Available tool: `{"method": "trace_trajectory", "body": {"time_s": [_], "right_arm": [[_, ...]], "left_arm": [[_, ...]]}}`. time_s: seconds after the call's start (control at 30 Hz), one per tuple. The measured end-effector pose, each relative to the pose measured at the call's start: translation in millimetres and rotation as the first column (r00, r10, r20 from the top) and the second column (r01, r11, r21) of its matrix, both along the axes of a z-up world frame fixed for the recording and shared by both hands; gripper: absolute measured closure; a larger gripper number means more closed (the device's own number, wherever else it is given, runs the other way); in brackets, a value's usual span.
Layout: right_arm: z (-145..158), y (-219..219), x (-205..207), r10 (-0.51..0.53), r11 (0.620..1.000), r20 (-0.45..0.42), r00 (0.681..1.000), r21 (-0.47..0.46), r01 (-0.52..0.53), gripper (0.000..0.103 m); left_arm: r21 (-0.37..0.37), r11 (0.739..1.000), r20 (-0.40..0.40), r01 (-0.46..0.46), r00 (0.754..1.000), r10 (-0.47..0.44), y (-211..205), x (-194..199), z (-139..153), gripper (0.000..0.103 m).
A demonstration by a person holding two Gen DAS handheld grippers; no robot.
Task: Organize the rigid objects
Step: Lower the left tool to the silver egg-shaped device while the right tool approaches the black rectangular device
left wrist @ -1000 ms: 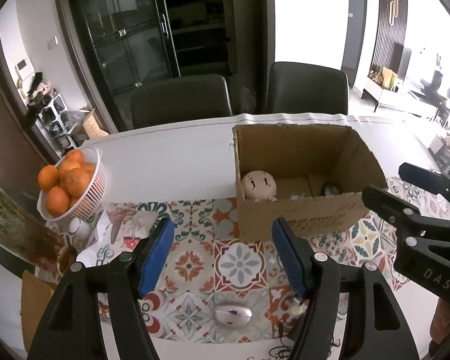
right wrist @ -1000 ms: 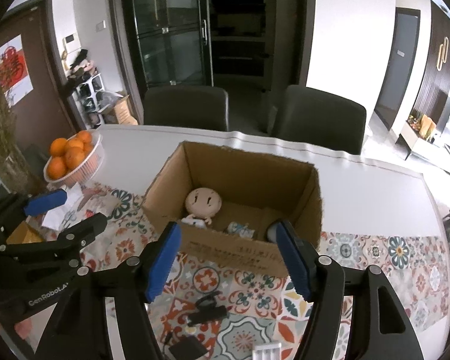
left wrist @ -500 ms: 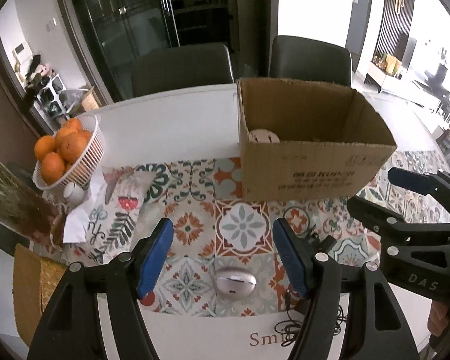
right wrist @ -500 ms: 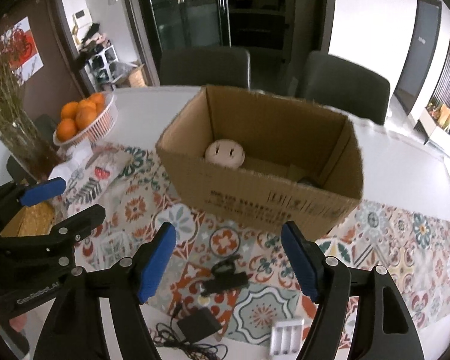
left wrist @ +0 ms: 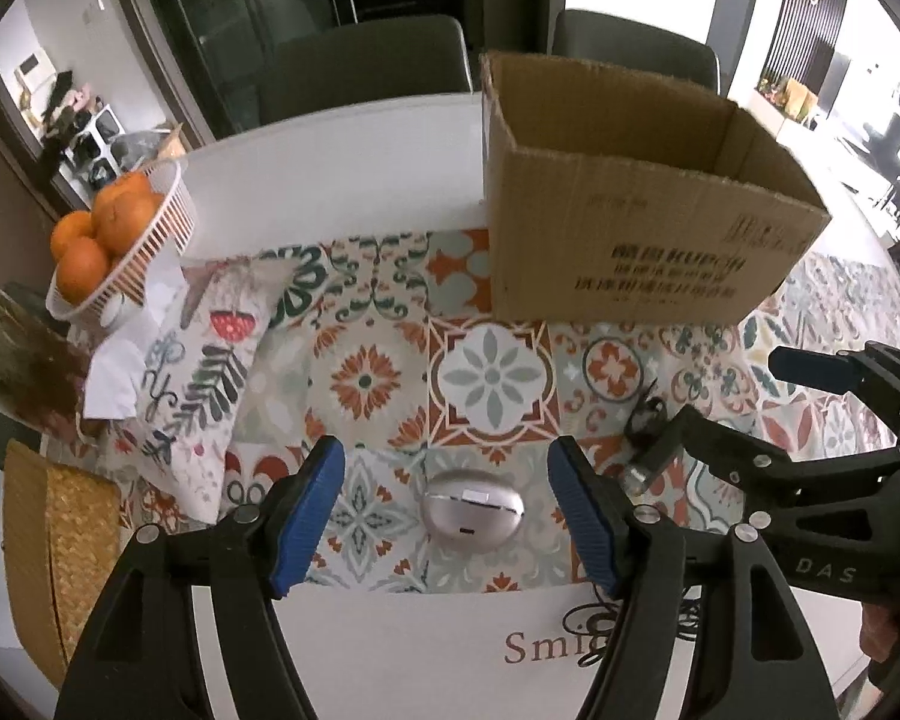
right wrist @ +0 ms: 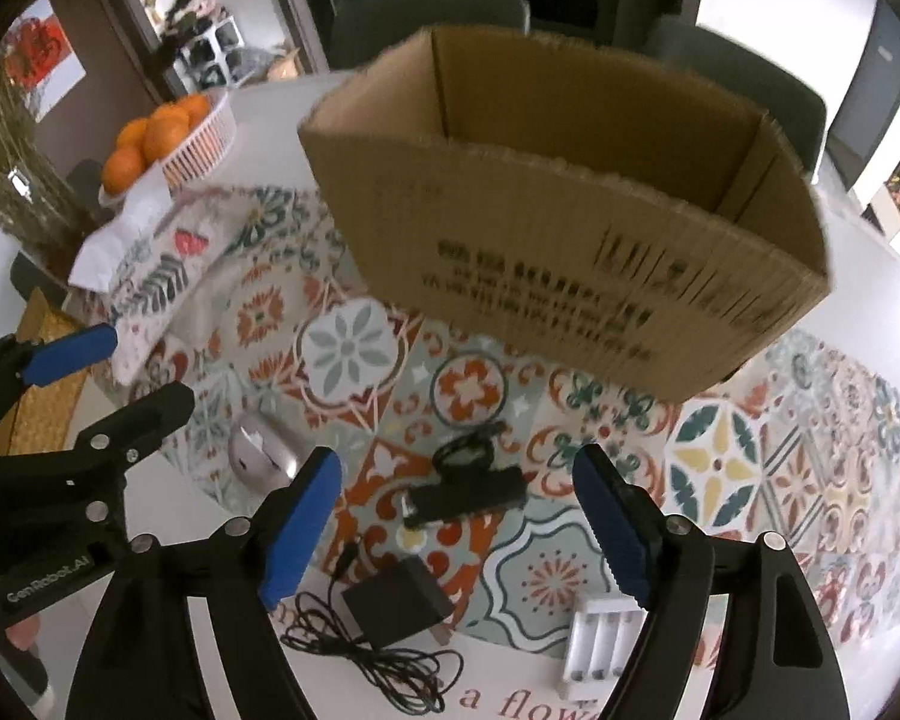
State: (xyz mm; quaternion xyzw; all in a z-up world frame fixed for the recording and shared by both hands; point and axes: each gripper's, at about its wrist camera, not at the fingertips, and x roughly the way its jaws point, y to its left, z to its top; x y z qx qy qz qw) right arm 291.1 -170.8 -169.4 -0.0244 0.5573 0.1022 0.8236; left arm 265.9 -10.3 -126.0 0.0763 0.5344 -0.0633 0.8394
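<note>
A silver computer mouse [left wrist: 471,518] lies on the patterned runner just beyond and between the fingers of my open, empty left gripper [left wrist: 447,498]; it also shows in the right wrist view [right wrist: 262,457]. My right gripper [right wrist: 457,510] is open and empty above a black USB hub [right wrist: 465,491]. A black power adapter [right wrist: 398,608] with a tangled cable and a white battery charger [right wrist: 600,643] lie nearer me. The open cardboard box [left wrist: 636,222] stands behind; it also shows in the right wrist view [right wrist: 561,228]. Its inside is hidden.
A white basket of oranges [left wrist: 120,240] stands at the left with a printed cloth bag [left wrist: 201,372] and a woven mat [left wrist: 60,558] beside it. Dried stems [right wrist: 6,180] stand far left. Dark chairs [left wrist: 366,66] line the table's far edge.
Both grippers have dropped lower and closer to the table. The mouse and hub now sit between the fingers, and the box contents have gone out of sight.
</note>
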Motion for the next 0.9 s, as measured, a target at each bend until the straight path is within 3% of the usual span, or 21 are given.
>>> {"method": "trace_trajectory", "body": {"time_s": [0.53,0.9], "right_arm": [[-50,9,1,0.062,0.994,-0.151,0.987,-0.084,-0.075,0.018],[-75,12,5,0.082,0.992,-0.215,0.973,-0.077,-0.101,0.018]], "left_arm": [[0.017,1.0,-0.152,-0.001,0.988,0.003,2,-3,-58,0.029],[-0.005,1.0,-0.22,0.02,0.975,-0.02,2,4,-84,0.026]]}}
